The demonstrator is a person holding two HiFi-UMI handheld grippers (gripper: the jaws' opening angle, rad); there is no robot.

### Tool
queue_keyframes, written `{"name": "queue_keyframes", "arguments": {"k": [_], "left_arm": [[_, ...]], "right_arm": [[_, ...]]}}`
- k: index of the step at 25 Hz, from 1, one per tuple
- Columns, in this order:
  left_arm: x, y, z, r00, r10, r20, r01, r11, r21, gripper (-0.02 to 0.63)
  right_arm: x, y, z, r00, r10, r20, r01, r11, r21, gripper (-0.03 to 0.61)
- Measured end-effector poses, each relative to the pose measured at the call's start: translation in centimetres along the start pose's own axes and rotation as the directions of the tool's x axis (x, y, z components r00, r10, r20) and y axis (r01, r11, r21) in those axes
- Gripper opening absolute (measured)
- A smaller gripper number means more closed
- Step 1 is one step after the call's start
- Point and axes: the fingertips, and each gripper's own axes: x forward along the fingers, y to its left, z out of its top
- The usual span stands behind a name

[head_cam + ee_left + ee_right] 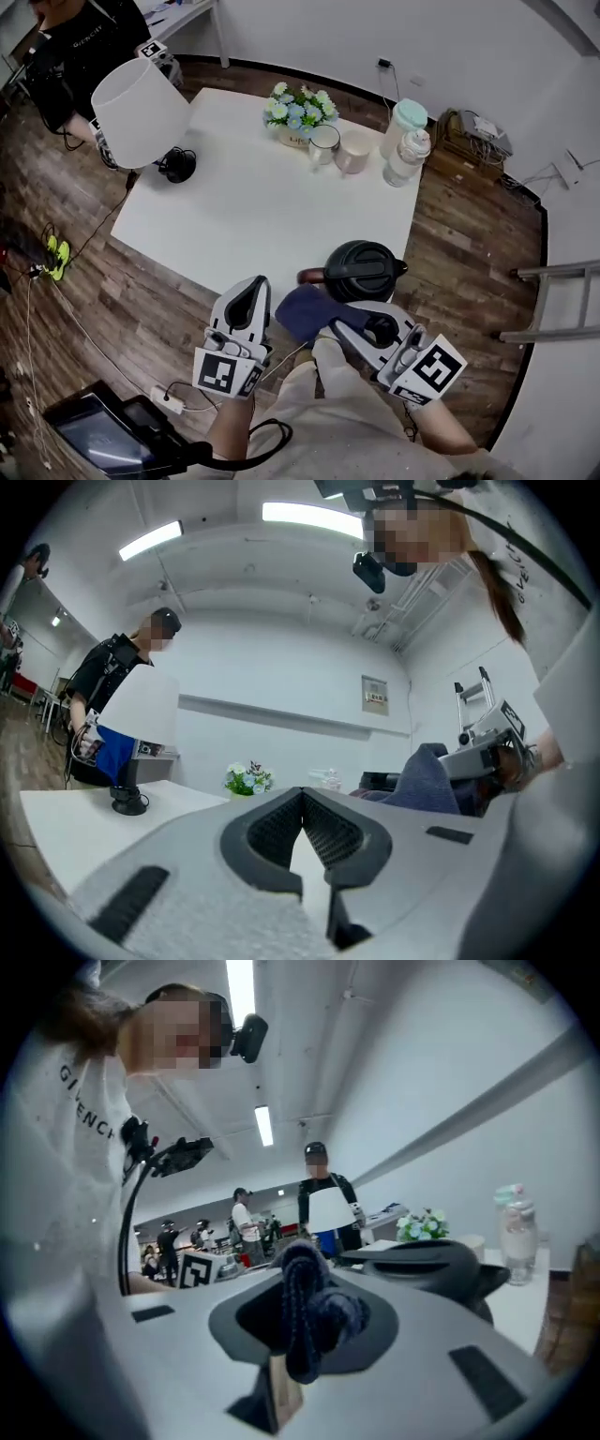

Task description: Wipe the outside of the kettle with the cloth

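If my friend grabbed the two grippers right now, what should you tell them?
Left gripper: jaws shut, holding nothing, held off to the left of the kettle.
Right gripper: jaws shut on the dark blue cloth.
The black kettle stands at the near edge of the white table, lid on, with the cloth right beside it.
Done: cloth picked up.
Left: wipe the kettle's outside; no wiped part shows.

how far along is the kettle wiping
Done: the right gripper is shut on the dark blue cloth. In hand: the cloth is held right beside the black kettle; whether they touch is unclear. Left: wiping the kettle's outside, since nothing shows any part wiped yet. The left gripper is shut, empty, and apart from the kettle.
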Motion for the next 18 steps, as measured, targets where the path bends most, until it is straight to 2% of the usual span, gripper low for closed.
{"name": "queue_keyframes", "arguments": {"k": [3, 6, 8, 13, 18], "left_arm": [[1.0, -1.6, -0.8, 0.999, -0.047, -0.013, 0.047, 0.999, -0.002, 0.006], [2.0, -3.9, -1.3, 0.993, -0.119, -0.019, 0.119, 0.993, -0.005, 0.006], [2.6, -5.0, -1.5, 0.989, -0.147, -0.020, 0.146, 0.989, -0.008, 0.006], [2.8, -5.2, -1.4, 0.988, -0.151, -0.035, 0.151, 0.989, 0.005, 0.006], [2.3, -4.2, -1.4, 0.993, -0.109, -0.052, 0.110, 0.994, 0.009, 0.006]], "right_arm": [[-2.3, -2.5, -0.6, 0.994, -0.100, 0.037, 0.095, 0.989, 0.115, 0.063], [-5.3, -3.8, -0.9, 0.986, -0.155, 0.068, 0.144, 0.979, 0.145, 0.063], [-7.1, -4.7, -1.0, 0.978, -0.195, 0.072, 0.184, 0.973, 0.138, 0.063], [-9.8, -7.5, -0.3, 0.960, -0.268, 0.082, 0.261, 0.962, 0.085, 0.063], [-11.0, -10.9, 1.4, 0.941, -0.326, 0.089, 0.327, 0.945, -0.002, 0.063]]}}
